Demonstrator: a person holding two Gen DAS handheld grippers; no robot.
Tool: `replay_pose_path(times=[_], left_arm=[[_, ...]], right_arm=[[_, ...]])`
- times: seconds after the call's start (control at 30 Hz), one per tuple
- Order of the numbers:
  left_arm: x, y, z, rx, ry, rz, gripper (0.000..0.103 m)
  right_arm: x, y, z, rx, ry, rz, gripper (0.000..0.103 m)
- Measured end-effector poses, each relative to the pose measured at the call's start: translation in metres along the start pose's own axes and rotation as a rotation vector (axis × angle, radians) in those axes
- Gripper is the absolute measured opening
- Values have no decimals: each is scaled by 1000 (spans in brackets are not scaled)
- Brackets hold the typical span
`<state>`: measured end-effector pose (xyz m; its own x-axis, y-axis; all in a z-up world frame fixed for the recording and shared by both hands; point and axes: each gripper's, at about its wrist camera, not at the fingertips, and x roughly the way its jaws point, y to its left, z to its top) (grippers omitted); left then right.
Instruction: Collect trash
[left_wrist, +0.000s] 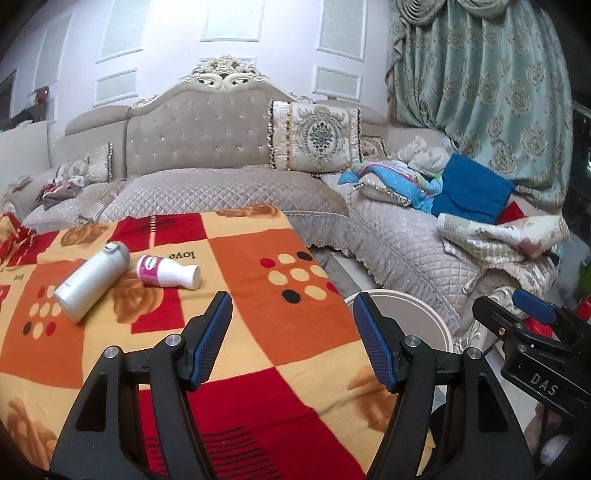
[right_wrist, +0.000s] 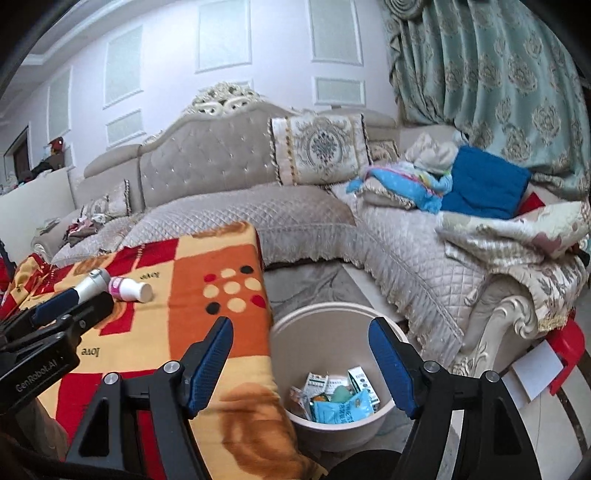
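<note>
A small white bottle with a pink label (left_wrist: 168, 272) lies on its side on the patterned blanket (left_wrist: 258, 258), next to a white-and-silver flask (left_wrist: 92, 280). Both also show in the right wrist view: the bottle (right_wrist: 129, 288) and the flask (right_wrist: 90, 282). My left gripper (left_wrist: 291, 339) is open and empty above the blanket, nearer than the bottles. My right gripper (right_wrist: 301, 363) is open and empty above a beige bin (right_wrist: 284, 325) that holds several wrappers and small boxes (right_wrist: 336, 400). The bin's rim (left_wrist: 406, 299) shows at the blanket's right edge.
A grey quilted corner sofa (left_wrist: 229, 192) runs behind the table, with a patterned cushion (left_wrist: 316, 136) and piled blankets (left_wrist: 461, 192) at the right. A teal curtain (left_wrist: 487, 85) hangs behind. A red object with white paper (right_wrist: 543, 365) lies on the floor at right.
</note>
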<state>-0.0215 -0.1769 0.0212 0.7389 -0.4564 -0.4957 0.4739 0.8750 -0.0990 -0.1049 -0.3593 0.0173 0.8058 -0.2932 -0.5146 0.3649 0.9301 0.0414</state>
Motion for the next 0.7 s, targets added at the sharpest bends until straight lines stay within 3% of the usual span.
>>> replay_pose_path(times=[0.17, 0.6, 0.7], left_arm=[[-7, 11, -4, -13, -14, 21, 67], [-13, 13, -9, -14, -34, 32, 67], [-13, 12, -9, -12, -39, 33, 67]], right_arm=[[-11, 9, -1, -9, -38, 10, 81], [-12, 13, -10, 6, -36, -1, 83], [-13, 11, -11, 17, -40, 2, 89]])
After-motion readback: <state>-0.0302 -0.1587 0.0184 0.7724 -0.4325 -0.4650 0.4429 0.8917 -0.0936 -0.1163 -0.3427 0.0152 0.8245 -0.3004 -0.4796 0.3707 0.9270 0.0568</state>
